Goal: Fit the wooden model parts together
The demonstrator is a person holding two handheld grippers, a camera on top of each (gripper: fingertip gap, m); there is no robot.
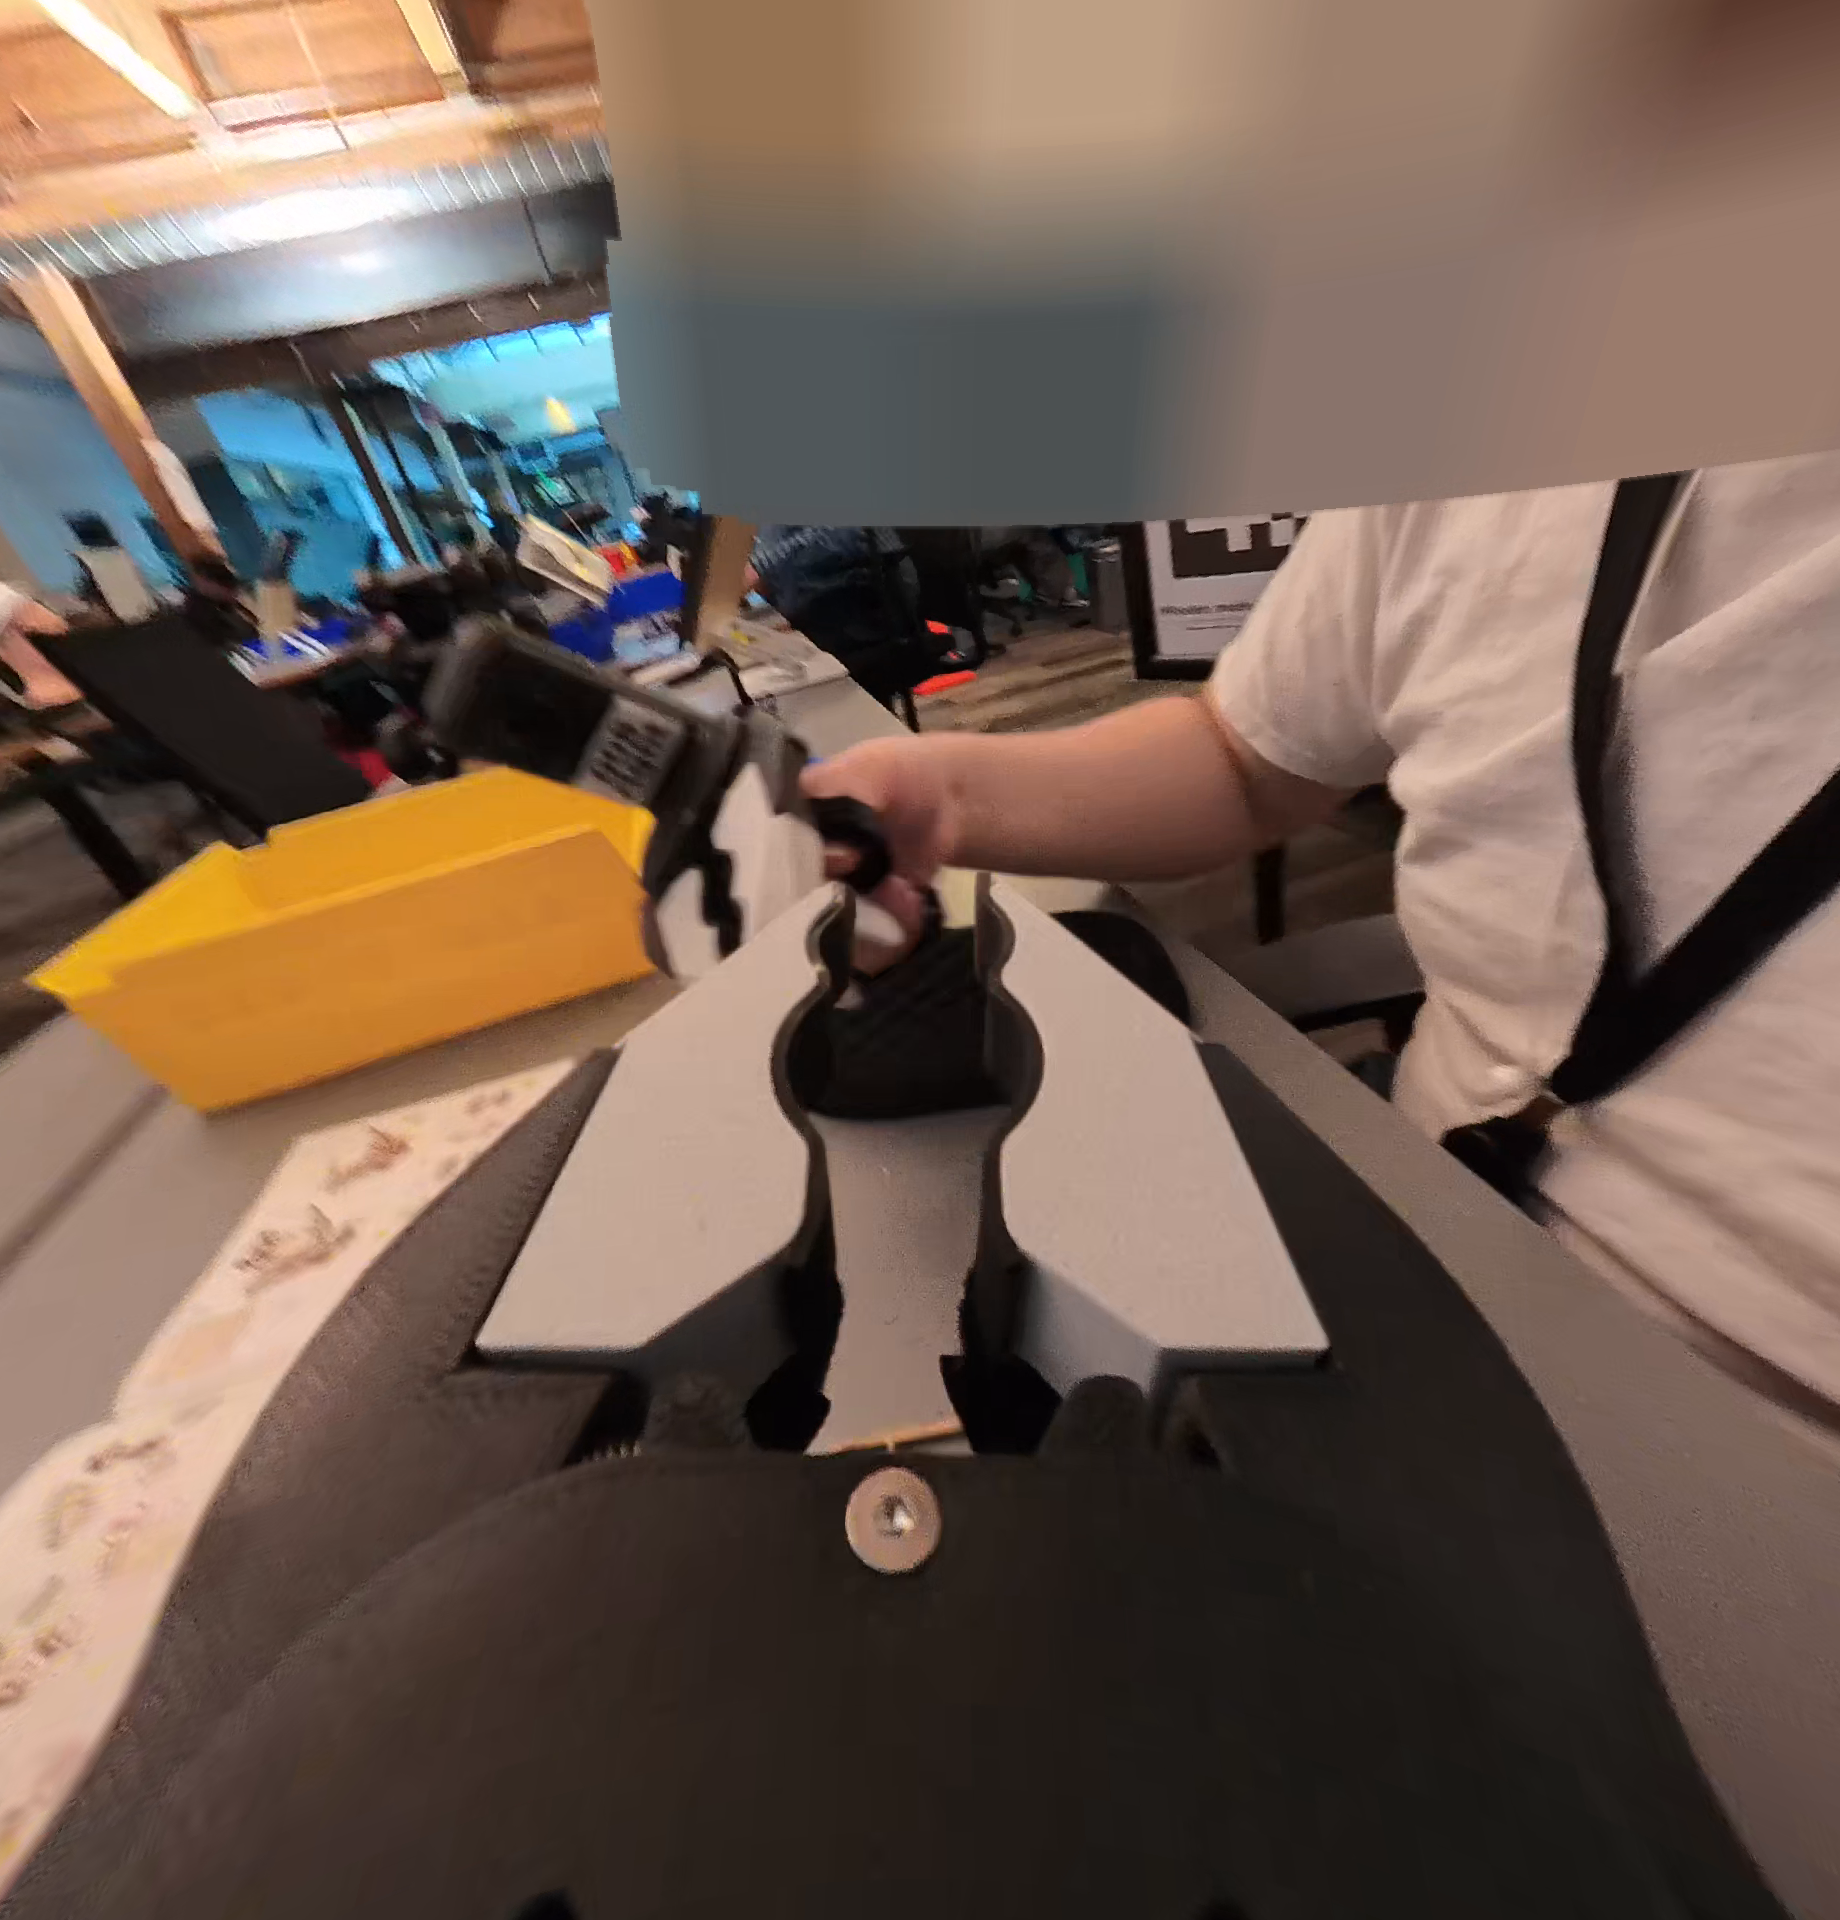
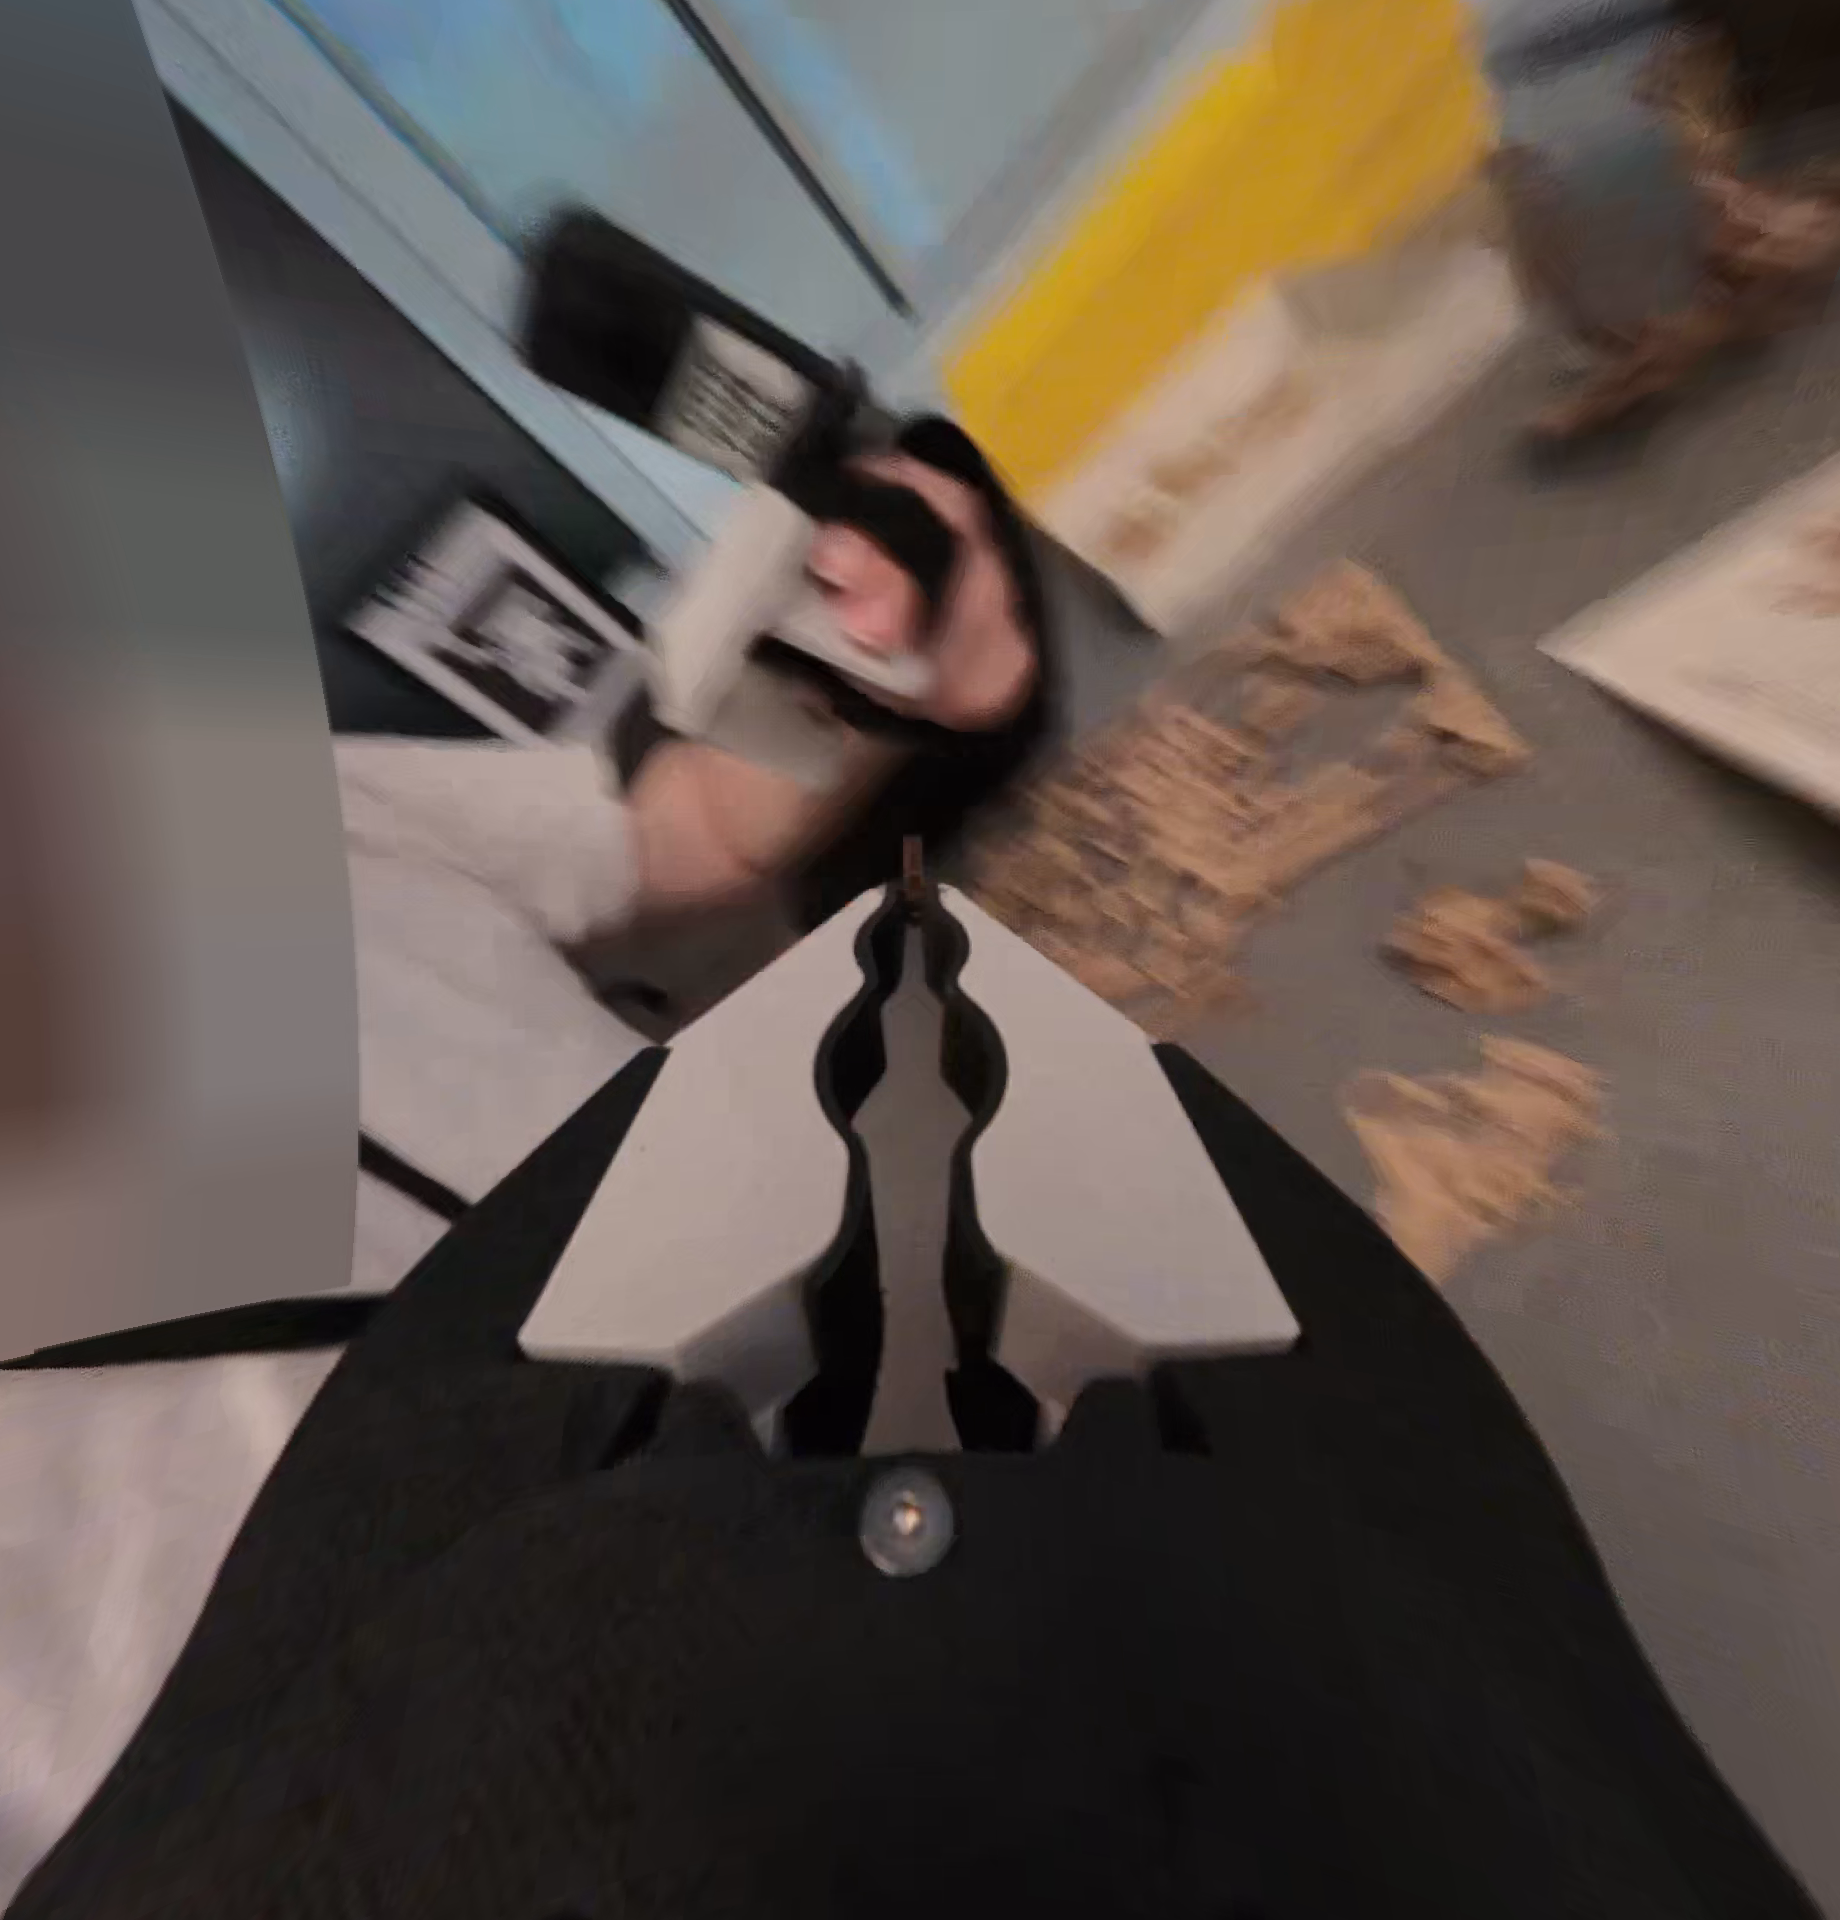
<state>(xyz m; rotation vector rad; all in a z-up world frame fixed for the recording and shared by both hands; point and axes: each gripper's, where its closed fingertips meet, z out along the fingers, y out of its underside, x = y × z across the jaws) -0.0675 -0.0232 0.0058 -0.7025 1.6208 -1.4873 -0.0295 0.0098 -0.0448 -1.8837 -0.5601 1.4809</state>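
In the right wrist view my right gripper is shut on a small thin wooden part, seen edge-on and sticking out past the fingertips. It is held above a grey table. Loose wooden model parts lie on the table ahead and to the right, with smaller wooden pieces beside them. The view is blurred. My left gripper is open by a narrow gap and holds nothing. It points at the person's hand, which holds the right gripper in the left wrist view.
A yellow bin stands on the table at the left and also shows in the right wrist view. A printed paper sheet lies under my left gripper. White sheets lie at the right. The person's torso is close on the right. Left tips to right tips: about 7 cm.
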